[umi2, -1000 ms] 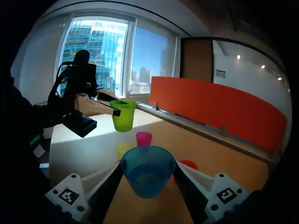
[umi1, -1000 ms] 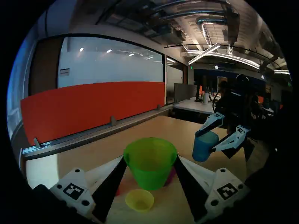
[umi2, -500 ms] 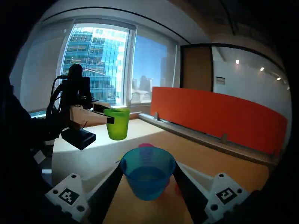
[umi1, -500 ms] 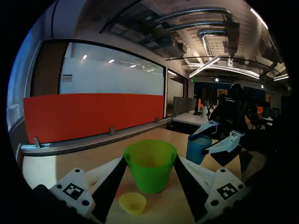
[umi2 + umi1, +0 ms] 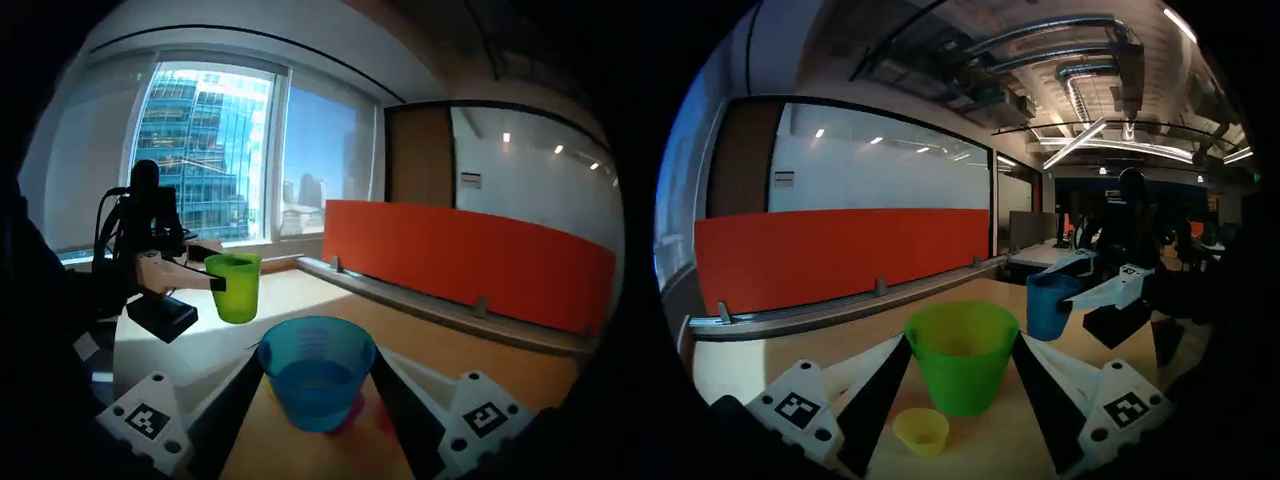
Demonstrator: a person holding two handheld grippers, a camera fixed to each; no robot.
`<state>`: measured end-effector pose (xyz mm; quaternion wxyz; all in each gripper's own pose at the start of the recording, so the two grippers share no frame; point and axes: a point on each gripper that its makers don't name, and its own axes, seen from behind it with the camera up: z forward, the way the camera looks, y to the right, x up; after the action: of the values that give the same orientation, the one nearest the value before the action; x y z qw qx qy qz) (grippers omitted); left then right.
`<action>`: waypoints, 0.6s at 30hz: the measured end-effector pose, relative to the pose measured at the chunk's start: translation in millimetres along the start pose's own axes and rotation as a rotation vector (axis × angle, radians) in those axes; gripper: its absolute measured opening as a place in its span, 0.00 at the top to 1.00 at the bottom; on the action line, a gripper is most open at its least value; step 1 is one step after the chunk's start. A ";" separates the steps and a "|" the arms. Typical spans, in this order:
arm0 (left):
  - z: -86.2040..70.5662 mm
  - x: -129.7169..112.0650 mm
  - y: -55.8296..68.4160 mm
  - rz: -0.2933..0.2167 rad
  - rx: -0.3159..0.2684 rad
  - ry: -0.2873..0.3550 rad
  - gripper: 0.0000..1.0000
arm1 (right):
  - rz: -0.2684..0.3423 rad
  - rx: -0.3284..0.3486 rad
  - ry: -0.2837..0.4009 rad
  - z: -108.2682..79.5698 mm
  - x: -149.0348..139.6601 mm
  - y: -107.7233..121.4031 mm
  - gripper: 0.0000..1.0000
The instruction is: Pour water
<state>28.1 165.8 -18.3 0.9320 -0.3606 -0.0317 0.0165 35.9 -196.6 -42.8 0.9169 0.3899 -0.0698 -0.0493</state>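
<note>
- The left claw [image 5: 962, 346] is clamped on the green cup [image 5: 962, 376], which is upright above the surface [image 5: 844, 342].
- The right claw [image 5: 317, 364] is clamped on the blue cup [image 5: 316, 392], which is upright in the air with water inside.
- I judge the step in hand is bringing the cups together; pouring is not yet begun.
- The next move calls for placing the blue rim over the green cup, then tilting slowly.

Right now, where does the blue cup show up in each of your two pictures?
Left gripper view: the blue cup is right of centre, held by the right hand-held gripper, beyond the green cup.
Right gripper view: the blue cup is bottom centre, clamped in that same hand-held gripper.
Shared landmark: the orange partition.
</note>
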 end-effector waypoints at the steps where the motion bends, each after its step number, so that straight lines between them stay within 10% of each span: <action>1: -0.8 -0.5 0.1 -0.002 0.002 0.002 0.13 | -0.002 0.001 0.001 0.5 0.9 -0.4 0.08; 18: -11.2 -15.8 6.9 0.012 0.014 -0.007 0.13 | -0.027 0.009 0.040 11.3 21.6 -2.0 0.08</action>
<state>13.2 162.5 -32.0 0.9344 -0.3540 -0.0328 0.0238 55.3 -209.1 -34.5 0.9155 0.3960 -0.0466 -0.0537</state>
